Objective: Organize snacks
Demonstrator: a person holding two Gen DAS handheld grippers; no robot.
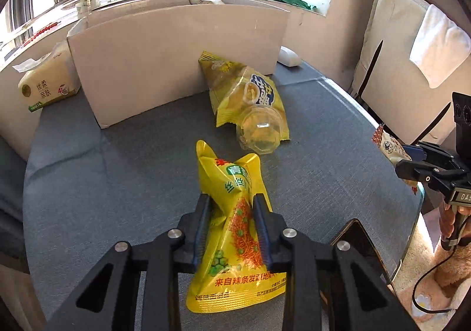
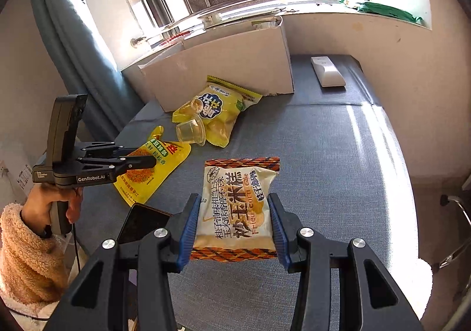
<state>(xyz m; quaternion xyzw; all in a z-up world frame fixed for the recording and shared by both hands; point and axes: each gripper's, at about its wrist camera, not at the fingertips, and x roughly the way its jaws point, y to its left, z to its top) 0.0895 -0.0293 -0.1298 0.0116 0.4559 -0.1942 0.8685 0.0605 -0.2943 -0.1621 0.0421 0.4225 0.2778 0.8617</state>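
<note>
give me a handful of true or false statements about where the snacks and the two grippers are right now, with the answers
1. The left gripper is closed on the yellow pea snack bag. True.
2. The right gripper is empty. False: its pads press both sides of the white corn cake packet.
3. The clear plastic cup lies on its side against the yellow chip bag. True.
4. The chip bag is inside the cardboard box. False: it lies on the grey cushion in front of the box.
5. The tissue pack sits to the right of the box in the left wrist view. False: it is to the left.
</note>
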